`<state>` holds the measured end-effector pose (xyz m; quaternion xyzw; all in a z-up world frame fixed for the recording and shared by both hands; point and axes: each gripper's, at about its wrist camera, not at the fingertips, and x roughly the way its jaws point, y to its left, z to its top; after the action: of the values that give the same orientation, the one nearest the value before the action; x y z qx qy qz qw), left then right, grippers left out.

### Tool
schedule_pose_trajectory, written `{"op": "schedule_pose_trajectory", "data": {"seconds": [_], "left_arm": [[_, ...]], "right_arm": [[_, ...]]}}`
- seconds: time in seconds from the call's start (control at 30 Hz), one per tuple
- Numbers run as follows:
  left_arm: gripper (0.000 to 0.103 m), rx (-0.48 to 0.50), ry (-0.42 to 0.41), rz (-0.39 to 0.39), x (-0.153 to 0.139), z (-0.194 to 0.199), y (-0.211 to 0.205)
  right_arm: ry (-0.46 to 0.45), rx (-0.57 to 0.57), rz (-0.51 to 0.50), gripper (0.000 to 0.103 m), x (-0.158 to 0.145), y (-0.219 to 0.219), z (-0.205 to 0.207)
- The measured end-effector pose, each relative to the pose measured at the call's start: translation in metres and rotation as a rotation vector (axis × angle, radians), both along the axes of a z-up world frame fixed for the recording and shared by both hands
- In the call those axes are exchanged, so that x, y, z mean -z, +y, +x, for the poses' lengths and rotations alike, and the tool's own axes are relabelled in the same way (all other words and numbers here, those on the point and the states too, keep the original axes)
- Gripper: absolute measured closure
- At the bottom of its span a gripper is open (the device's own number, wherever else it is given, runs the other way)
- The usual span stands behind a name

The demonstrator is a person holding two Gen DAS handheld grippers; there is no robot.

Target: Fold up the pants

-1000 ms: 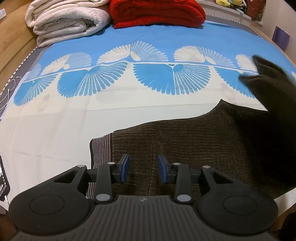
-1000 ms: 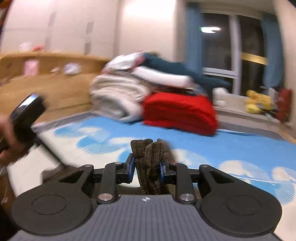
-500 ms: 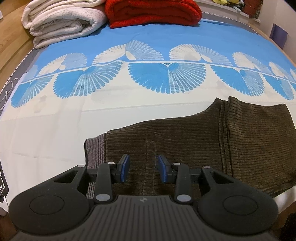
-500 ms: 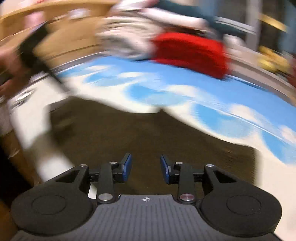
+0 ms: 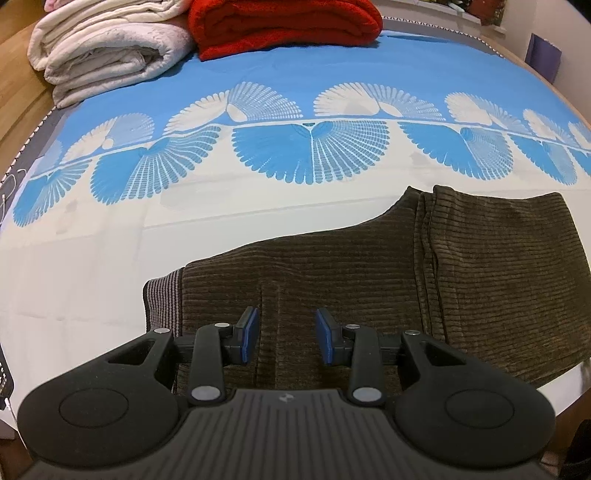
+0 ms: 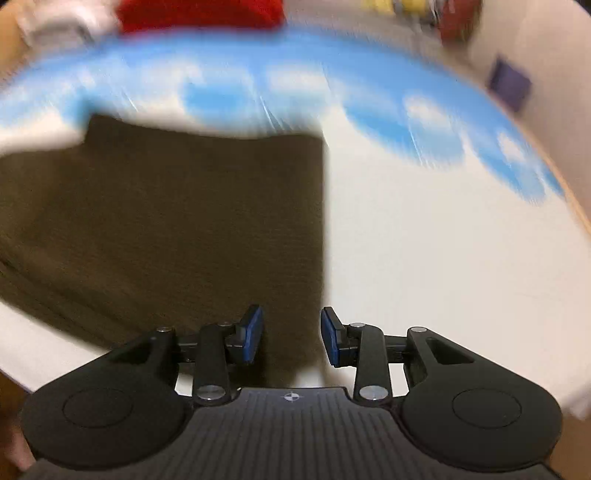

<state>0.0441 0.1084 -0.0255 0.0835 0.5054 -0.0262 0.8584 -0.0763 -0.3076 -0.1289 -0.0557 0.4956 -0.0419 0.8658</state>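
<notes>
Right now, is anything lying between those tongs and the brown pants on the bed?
Nothing visible. Both the left tongs and the right tongs hang open directly over the pants, with only bare fabric under them. The folded blankets sit far off at the bed's other edge.

left wrist: steeply down, close | right wrist: same, blurred | shared: pants, bedspread

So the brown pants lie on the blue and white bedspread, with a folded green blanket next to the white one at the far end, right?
Not quite: the folded blanket next to the white blanket is red, not green, as the left wrist view shows. The brown pants do lie on the blue and white bedspread.
</notes>
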Motion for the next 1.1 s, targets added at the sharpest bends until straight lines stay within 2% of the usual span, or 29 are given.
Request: {"op": "schedule_pose_trajectory", "data": {"seconds": [0.03, 0.1, 0.23, 0.33, 0.4, 0.5, 0.57, 0.63, 0.7, 0.8, 0.87, 0.93, 0.97, 1.03, 1.1], "left_arm": [[0.065, -0.002, 0.002, 0.000, 0.000, 0.000, 0.001], [0.065, -0.010, 0.005, -0.001, 0.001, -0.001, 0.002], [0.064, -0.013, 0.003, -0.003, 0.001, -0.005, 0.003], [0.061, -0.014, -0.025, -0.017, -0.004, -0.010, 0.002], [0.061, -0.008, -0.051, -0.037, -0.009, -0.015, 0.001], [0.060, 0.020, -0.085, -0.067, -0.016, -0.023, -0.006], [0.060, 0.043, -0.096, -0.085, -0.019, -0.028, -0.012], [0.060, 0.069, -0.101, -0.101, -0.020, -0.034, -0.023], [0.060, 0.100, -0.102, -0.113, -0.019, -0.040, -0.038], [0.060, 0.147, -0.100, -0.116, -0.015, -0.045, -0.066], [0.060, 0.179, -0.092, -0.115, -0.010, -0.045, -0.086], [0.060, 0.222, -0.091, -0.100, -0.004, -0.042, -0.107], [0.060, 0.239, -0.091, -0.093, 0.000, -0.040, -0.115], [0.060, 0.264, -0.077, -0.090, 0.008, -0.033, -0.129], [0.060, 0.277, -0.048, -0.090, 0.019, -0.026, -0.140]], "right_arm": [[0.033, 0.009, 0.028, 0.066, 0.009, -0.006, 0.001], [0.024, 0.063, 0.082, 0.063, 0.004, -0.014, 0.004], [-0.078, 0.087, 0.111, 0.063, -0.018, -0.014, -0.003], [-0.204, 0.108, 0.146, 0.062, -0.054, -0.022, -0.004], [-0.305, 0.108, 0.176, 0.060, -0.089, -0.025, -0.006], [-0.422, 0.069, 0.212, 0.056, -0.135, -0.033, -0.005], [-0.466, 0.017, 0.212, 0.053, -0.160, -0.031, -0.007], [-0.474, -0.039, 0.202, 0.050, -0.176, -0.024, -0.003], [-0.481, -0.093, 0.187, 0.049, -0.180, -0.020, 0.005], [-0.468, -0.135, 0.149, 0.049, -0.171, -0.010, 0.015], [-0.432, -0.110, 0.163, 0.049, -0.156, -0.007, 0.023], [-0.319, -0.032, 0.165, 0.051, -0.139, -0.003, 0.040], [-0.300, -0.008, 0.178, 0.051, -0.136, -0.001, 0.045], [-0.300, -0.002, 0.212, 0.051, -0.133, 0.003, 0.052], [-0.320, -0.007, 0.183, 0.051, -0.131, 0.008, 0.057]]}}
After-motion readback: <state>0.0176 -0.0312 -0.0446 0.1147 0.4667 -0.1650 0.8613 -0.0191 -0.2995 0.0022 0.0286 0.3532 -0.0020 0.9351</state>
